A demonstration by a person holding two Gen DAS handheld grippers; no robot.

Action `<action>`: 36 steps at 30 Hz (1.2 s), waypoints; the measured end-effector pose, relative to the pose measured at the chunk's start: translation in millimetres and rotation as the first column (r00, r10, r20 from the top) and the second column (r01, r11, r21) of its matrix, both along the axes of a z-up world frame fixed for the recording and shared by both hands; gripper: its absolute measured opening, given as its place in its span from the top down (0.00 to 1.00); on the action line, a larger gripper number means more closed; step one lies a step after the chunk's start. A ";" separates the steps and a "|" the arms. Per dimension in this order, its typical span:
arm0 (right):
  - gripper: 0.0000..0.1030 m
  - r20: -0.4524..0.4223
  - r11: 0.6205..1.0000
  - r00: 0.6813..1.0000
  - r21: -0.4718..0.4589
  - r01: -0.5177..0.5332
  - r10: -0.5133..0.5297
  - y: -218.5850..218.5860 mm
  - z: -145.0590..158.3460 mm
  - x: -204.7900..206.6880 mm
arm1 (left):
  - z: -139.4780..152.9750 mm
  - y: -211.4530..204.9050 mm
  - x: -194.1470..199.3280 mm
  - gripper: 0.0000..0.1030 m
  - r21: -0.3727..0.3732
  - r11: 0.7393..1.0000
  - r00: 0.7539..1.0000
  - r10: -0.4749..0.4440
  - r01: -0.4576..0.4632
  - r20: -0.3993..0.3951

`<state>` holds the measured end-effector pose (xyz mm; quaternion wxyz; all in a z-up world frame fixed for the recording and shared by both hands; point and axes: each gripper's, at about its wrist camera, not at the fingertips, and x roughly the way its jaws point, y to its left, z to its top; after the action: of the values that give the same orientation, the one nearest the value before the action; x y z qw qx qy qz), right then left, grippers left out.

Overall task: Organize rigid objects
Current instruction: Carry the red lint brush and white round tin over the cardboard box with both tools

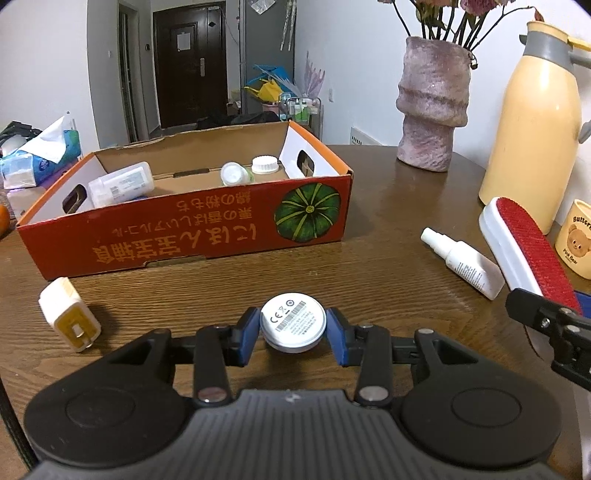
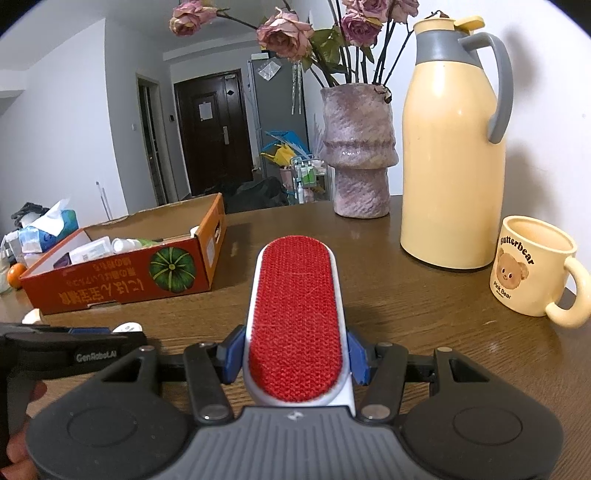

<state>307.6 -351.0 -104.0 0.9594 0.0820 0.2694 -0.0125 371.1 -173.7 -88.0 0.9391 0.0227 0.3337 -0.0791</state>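
Gripping a small round white tin (image 1: 293, 325), the left hand-held gripper (image 1: 291, 338) has its blue pads clamped on the tin's sides, near the tabletop's (image 1: 388, 229) front edge. The right hand-held gripper (image 2: 295, 360) is clamped on a red lint brush (image 2: 295, 317) by one end. An open cardboard box (image 1: 184, 236) waits toward the far left. The tin's curved, smooth wall could probably slip free; the brush's long overhang might tilt or clip the box rim.

A vase (image 2: 356, 147) of dried roses (image 2: 284, 35) stands at twelve o'clock on the table (image 2: 424, 317). At two o'clock stands a thermos (image 2: 452, 147), a mug (image 2: 532, 271) beside it. A tissue pack (image 2: 48, 230) lies at nine.
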 end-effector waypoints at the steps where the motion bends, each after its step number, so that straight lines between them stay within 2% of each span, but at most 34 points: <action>1: 0.47 0.003 1.000 1.000 0.003 0.000 0.000 1.1 0.5 -0.9 | 1.3 1.5 -2.2 0.61 -0.001 1.000 1.000 0.002 -0.002 0.006; 23: 0.47 0.034 0.997 0.997 0.041 -0.069 0.067 70.9 15.2 -14.1 | 39.9 76.6 -45.7 0.60 -0.057 0.996 0.992 0.069 -0.063 0.109; 36: 0.47 0.055 0.993 0.993 0.031 -0.110 0.108 118.1 35.7 -13.0 | 62.0 125.0 -52.9 0.60 -0.092 0.991 0.980 0.116 -0.102 0.164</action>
<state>294.6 -233.0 -68.3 0.9640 0.0837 0.2480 0.0466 318.2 -48.6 -26.0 0.9670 -0.0280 0.2503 -0.0392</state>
